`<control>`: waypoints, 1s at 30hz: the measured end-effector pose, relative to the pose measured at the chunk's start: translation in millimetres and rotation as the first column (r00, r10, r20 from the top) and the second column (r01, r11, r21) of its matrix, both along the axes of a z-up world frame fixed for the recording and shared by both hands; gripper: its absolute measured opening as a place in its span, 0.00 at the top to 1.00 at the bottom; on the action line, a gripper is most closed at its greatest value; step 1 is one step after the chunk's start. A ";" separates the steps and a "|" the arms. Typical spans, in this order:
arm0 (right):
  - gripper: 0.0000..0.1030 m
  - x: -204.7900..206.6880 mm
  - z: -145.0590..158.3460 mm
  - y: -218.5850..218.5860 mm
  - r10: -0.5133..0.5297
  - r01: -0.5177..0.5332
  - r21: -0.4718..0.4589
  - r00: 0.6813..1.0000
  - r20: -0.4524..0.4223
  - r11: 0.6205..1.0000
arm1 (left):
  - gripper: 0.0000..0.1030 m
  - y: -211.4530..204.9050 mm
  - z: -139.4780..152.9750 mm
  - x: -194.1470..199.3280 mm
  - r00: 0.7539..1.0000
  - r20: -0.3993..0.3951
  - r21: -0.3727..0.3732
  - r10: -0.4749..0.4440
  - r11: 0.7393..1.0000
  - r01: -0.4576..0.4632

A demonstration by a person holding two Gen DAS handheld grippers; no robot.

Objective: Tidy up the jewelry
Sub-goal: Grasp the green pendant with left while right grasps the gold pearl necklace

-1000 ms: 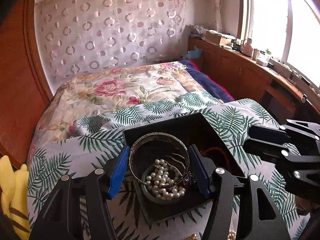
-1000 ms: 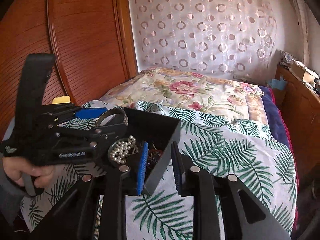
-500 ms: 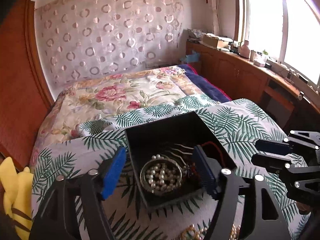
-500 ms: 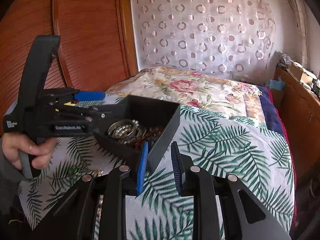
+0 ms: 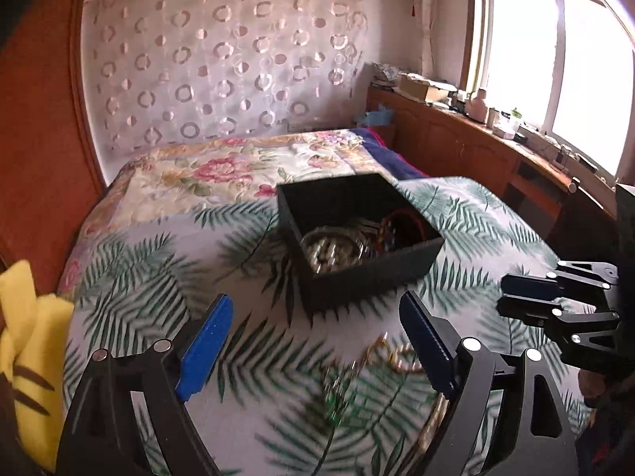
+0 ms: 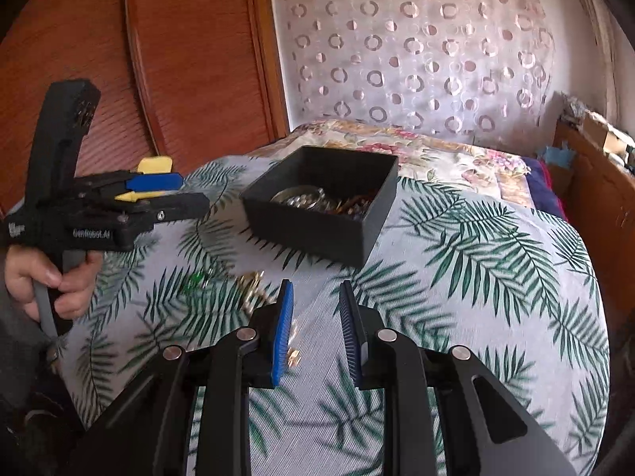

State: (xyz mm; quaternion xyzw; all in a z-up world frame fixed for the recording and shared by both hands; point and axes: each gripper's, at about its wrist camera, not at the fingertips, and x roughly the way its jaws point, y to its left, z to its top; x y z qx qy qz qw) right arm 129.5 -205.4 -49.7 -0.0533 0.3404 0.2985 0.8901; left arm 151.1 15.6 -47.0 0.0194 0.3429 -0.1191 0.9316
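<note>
A black open box (image 5: 369, 273) (image 6: 317, 230) sits on the palm-print bedspread. Inside it lie a metal bangle around a pile of pearls (image 5: 331, 248) (image 6: 303, 197) and red and dark beads (image 5: 399, 228). My left gripper (image 5: 315, 317) is wide open and empty, pulled back short of the box; it also shows in the right wrist view (image 6: 158, 188). Loose gold jewelry (image 5: 397, 357) (image 6: 256, 281) and a green piece (image 5: 333, 400) (image 6: 196, 279) lie on the spread in front of the box. My right gripper (image 6: 315, 297) is partly open and empty, near the gold pieces.
A yellow soft toy (image 5: 27, 361) lies at the left edge of the bed. A wooden headboard panel (image 6: 158, 59) stands at the left, a wooden sideboard (image 5: 476, 150) with clutter under the window at the right. The floral quilt (image 5: 238, 166) covers the far bed.
My left gripper opened and dropped the bangle into the box over the pearls, then drew back and away. My right gripper also drew back from the box.
</note>
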 end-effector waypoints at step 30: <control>0.63 -42.0 -32.6 11.4 0.012 -0.015 -0.050 0.999 -0.052 0.999 | 0.86 -5.4 -57.1 -15.9 0.986 -0.160 0.019 -0.049 0.998 0.053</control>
